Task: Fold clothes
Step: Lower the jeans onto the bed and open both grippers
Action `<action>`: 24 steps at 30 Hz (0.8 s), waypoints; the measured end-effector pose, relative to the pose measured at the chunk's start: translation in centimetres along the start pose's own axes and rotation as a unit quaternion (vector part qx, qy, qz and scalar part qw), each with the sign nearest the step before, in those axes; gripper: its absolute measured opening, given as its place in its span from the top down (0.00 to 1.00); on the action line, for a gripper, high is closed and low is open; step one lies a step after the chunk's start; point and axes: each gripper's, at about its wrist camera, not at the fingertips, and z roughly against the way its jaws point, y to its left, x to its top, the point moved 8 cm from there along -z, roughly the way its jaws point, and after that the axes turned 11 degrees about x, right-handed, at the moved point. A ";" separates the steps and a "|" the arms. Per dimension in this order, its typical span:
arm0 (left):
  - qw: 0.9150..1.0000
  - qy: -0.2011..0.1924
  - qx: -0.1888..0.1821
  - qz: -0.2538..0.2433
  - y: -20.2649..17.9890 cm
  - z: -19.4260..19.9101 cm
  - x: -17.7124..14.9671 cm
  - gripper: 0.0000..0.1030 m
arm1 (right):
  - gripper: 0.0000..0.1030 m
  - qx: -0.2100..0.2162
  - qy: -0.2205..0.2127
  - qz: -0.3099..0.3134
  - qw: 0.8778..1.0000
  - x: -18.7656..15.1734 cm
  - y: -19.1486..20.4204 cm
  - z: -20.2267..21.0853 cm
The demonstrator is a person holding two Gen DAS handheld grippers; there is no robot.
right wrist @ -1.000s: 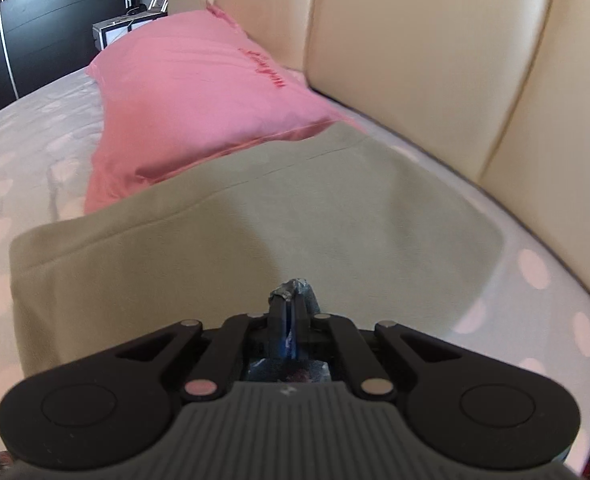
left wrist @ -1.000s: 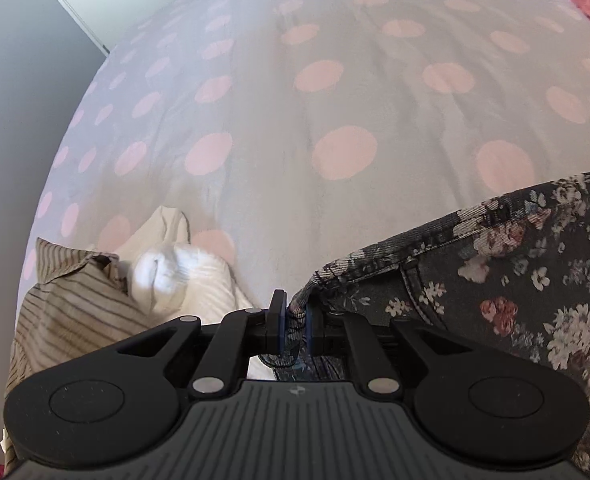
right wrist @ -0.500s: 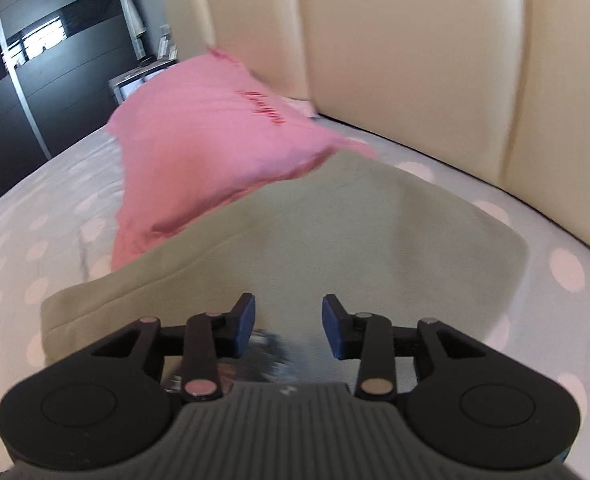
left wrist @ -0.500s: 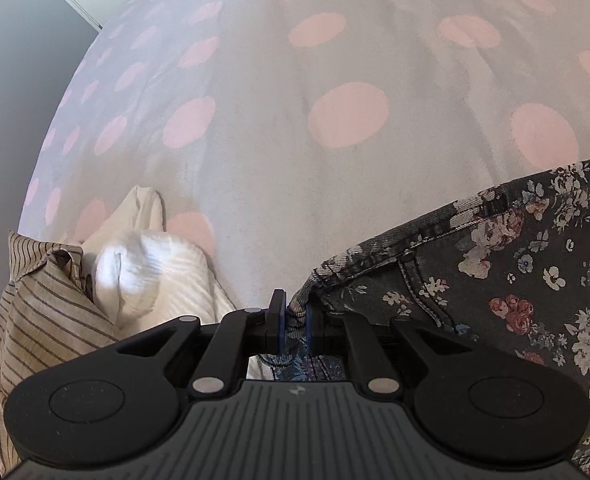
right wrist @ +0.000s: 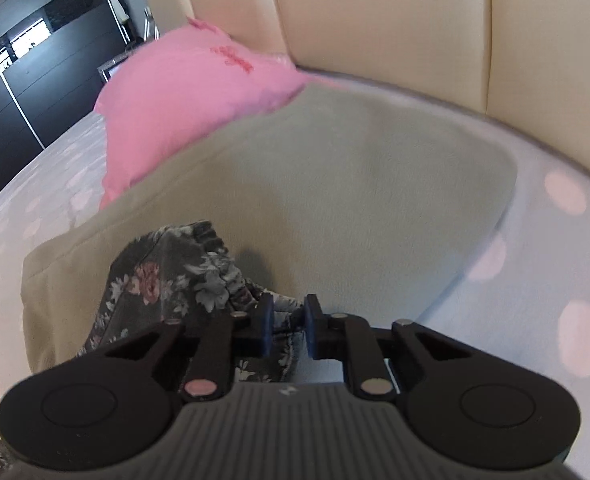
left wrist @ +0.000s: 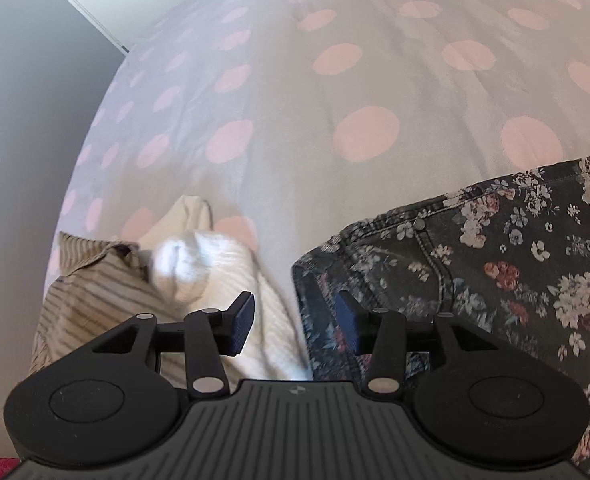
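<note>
The bed (left wrist: 335, 92) fills the left wrist view, its grey cover with pink dots running wide and bare toward the far edge, where a pale wall drops away on the left. Plenty of open sheet lies ahead of the left gripper (left wrist: 293, 320). The right wrist view shows what the left cannot: a cream padded headboard (right wrist: 395, 20) curving around the bed's edge, a pink pillow (right wrist: 191, 96) against it, and an olive-grey cloth (right wrist: 355, 184) spread flat in front of the pillow, its corner reaching the dotted sheet on the right.

The floral jeans (left wrist: 495, 264) lie flat on the bed at the right of the left view, dark denim with printed flowers, the waistband corner pointing toward the fingers. In the right view their other end sits bunched on the olive-grey cloth. Only the left view shows the striped shirt (left wrist: 91, 292) and the white knit garment (left wrist: 215, 276), heaped together at lower left, touching.

The left gripper's fingers are spread wide, empty, the right one over the jeans' edge. The right gripper (right wrist: 288, 324) is parted narrowly, denim just beneath and between the fingers, not pinched.
</note>
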 end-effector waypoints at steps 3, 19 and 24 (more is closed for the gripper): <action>1.000 0.006 -0.001 0.010 1.1 0.7 -1.8 0.58 | 0.85 -0.017 -0.023 0.023 0.999 1.2 0.0 1.1; 0.989 0.062 -0.125 0.053 1.4 5.2 -15.3 0.46 | 0.71 -0.027 0.007 -0.014 1.000 -3.2 -4.5 6.5; 0.985 0.073 -0.153 0.029 -0.3 5.7 -19.1 0.43 | 0.71 -0.032 0.035 -0.034 0.998 -7.6 -6.4 8.9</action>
